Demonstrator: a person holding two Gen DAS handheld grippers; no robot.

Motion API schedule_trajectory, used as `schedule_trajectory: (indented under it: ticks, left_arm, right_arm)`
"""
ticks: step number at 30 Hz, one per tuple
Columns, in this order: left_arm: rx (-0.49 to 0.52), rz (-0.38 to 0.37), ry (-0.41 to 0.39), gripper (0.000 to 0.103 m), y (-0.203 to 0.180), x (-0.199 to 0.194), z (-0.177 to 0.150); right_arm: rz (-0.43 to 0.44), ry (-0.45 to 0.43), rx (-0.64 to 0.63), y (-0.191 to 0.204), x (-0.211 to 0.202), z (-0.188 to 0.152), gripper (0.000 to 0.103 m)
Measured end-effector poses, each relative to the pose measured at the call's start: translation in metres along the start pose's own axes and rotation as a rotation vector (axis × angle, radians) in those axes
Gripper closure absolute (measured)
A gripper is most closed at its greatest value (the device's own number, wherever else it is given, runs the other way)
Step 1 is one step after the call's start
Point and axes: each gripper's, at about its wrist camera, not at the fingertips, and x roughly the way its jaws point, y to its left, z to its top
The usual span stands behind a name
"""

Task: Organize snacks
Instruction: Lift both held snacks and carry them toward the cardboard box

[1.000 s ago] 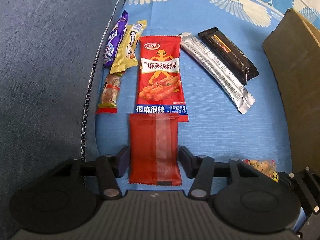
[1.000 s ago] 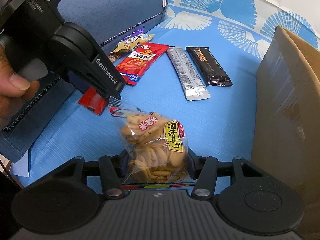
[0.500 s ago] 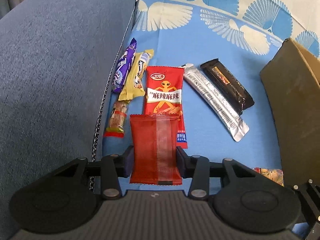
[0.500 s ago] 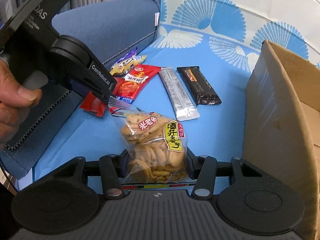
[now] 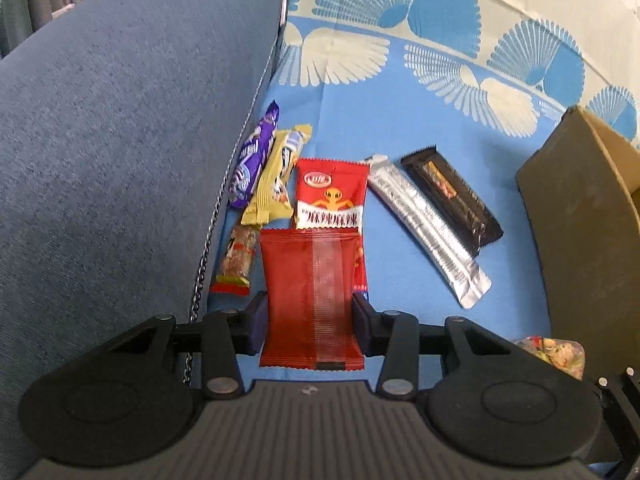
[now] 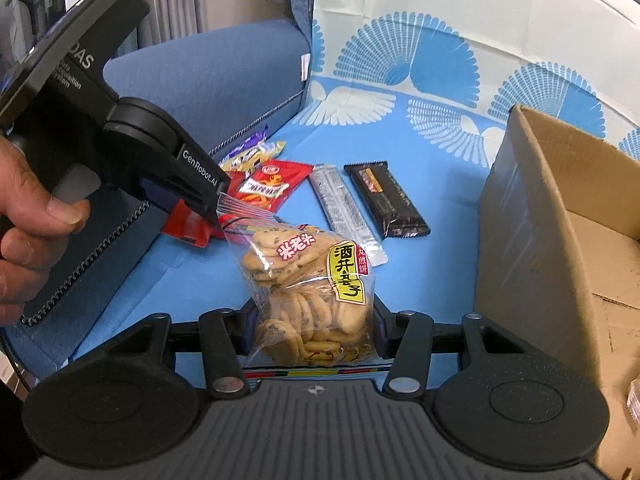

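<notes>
Red packet (image 5: 312, 300) pinched in left hand-held gripper (image 5: 308, 322), cracker bag (image 6: 308, 300) in right hand-held gripper (image 6: 316, 332); both lifted. Next: carry to cardboard box (image 6: 560, 240), frame right, release.

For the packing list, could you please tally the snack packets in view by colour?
Red: 3
Purple: 1
Yellow: 1
Silver: 1
Black: 1
Clear: 1
Total: 8

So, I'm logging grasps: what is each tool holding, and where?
Left tool: red packet, pinched across its lower half. Right tool: cracker bag, gripped by its sides near the bottom.
</notes>
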Motion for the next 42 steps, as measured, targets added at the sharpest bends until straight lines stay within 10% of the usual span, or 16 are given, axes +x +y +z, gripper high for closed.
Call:
schedule_trajectory:
  ticks: [19, 42]
  left_arm:
    - [-0.021, -0.051, -0.276, 0.055, -0.013, -0.045, 0.015]
    - [0.047, -0.102, -0.333, 0.055, -0.060, -0.051, 0.018]
  right_arm:
    - [-0.001, -0.255, 0.041, -0.029, -0.061, 0.028, 0.050]
    - [-0.092, -0.313, 0.108, -0.089, -0.090, 0.024, 0.050]
